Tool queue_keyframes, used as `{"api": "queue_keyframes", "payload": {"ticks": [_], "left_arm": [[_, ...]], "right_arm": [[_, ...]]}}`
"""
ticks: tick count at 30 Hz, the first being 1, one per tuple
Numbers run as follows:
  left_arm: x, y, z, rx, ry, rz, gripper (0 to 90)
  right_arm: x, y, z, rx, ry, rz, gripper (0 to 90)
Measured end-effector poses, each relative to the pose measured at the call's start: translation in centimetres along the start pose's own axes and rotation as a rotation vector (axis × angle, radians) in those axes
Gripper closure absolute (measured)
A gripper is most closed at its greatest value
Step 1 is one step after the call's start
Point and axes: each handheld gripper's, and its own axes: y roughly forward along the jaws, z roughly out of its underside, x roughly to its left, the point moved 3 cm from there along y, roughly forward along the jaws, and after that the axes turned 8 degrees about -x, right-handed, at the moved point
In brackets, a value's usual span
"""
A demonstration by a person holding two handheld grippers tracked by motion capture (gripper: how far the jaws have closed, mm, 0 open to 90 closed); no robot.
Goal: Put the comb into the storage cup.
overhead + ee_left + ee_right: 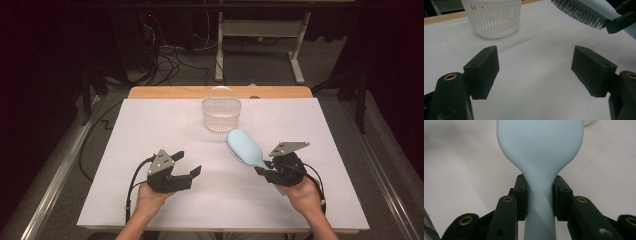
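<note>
A light blue hairbrush (pixel 245 147) is held above the white table, head pointing toward the far left, bristles facing down-left. My right gripper (pixel 267 169) is shut on its handle; the right gripper view has both jaws pressed against the handle's neck (pixel 540 195). A white slotted plastic basket (pixel 221 111) with a thin hoop handle stands at the far middle of the table, just beyond the brush head. My left gripper (pixel 189 164) hovers at the near left, open and holding nothing. In the left gripper view the basket (pixel 492 20) is ahead-left and the brush bristles (pixel 580 12) show top right.
A white sheet (pixel 150 130) covers the table, with a wooden edge (pixel 165 92) at the back. Beyond it are a desk frame (pixel 260 35) and loose cables on the floor. Metal rails run along both sides.
</note>
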Motion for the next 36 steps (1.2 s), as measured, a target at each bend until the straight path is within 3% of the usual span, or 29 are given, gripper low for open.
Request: {"api": "queue_keyframes", "payload": {"ticks": [12, 31, 36], "left_arm": [[-1.3, 2.0, -0.8, -0.008, 0.021, 0.051, 21.9], [-3.2, 4.6, -1.8, 0.052, 0.050, 0.135, 21.7], [-3.6, 5.3, -2.0, 0.061, 0.041, 0.149, 21.6]], "right_arm": [[0.2, 0.6, 0.1, 0.012, 0.001, -0.013, 70.0], [0.8, 1.1, -0.2, 0.011, -0.017, -0.024, 70.0], [1.2, 1.1, -0.4, 0.003, -0.024, -0.030, 69.9]]}}
